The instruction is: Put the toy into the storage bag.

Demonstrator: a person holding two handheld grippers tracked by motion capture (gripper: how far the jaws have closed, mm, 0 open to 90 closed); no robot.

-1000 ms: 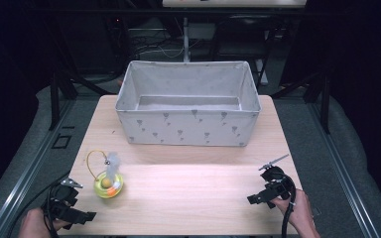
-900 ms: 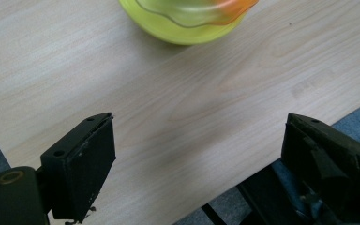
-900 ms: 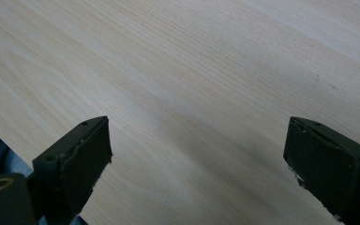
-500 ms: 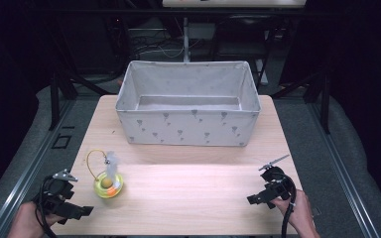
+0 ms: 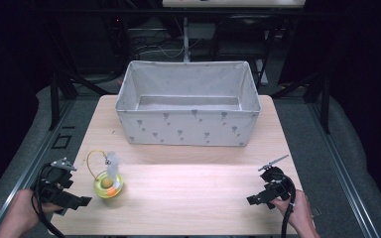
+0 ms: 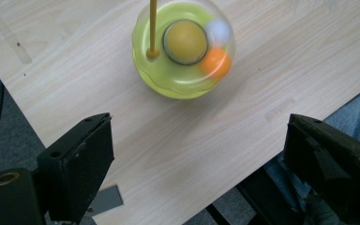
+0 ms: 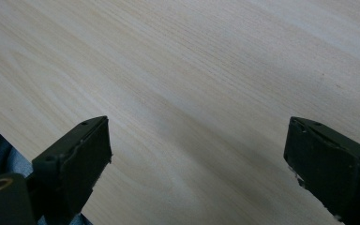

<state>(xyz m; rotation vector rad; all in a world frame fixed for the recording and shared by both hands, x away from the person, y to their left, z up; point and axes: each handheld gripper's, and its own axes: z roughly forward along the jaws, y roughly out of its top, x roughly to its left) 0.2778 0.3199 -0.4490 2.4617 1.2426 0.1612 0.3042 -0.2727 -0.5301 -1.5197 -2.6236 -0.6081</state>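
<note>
With both the left gripper [image 5: 72, 201] at the lower left and the right gripper [image 5: 258, 198] at the lower right spread wide and empty, the round yellow toy [image 5: 108, 184] at lower left could roll away if a jaw nudges its curved side.

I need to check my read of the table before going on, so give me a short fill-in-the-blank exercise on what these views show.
1. The yellow-green toy ball sits on the table nearest the ____ gripper.
2. The fabric bin behind it is ____ inside.
3. Both grippers' jaws stand ____; the right gripper has bare wood before it.
4. The ball's looped cord is coloured ____.

Missing words: left; empty; open; yellow.
</note>
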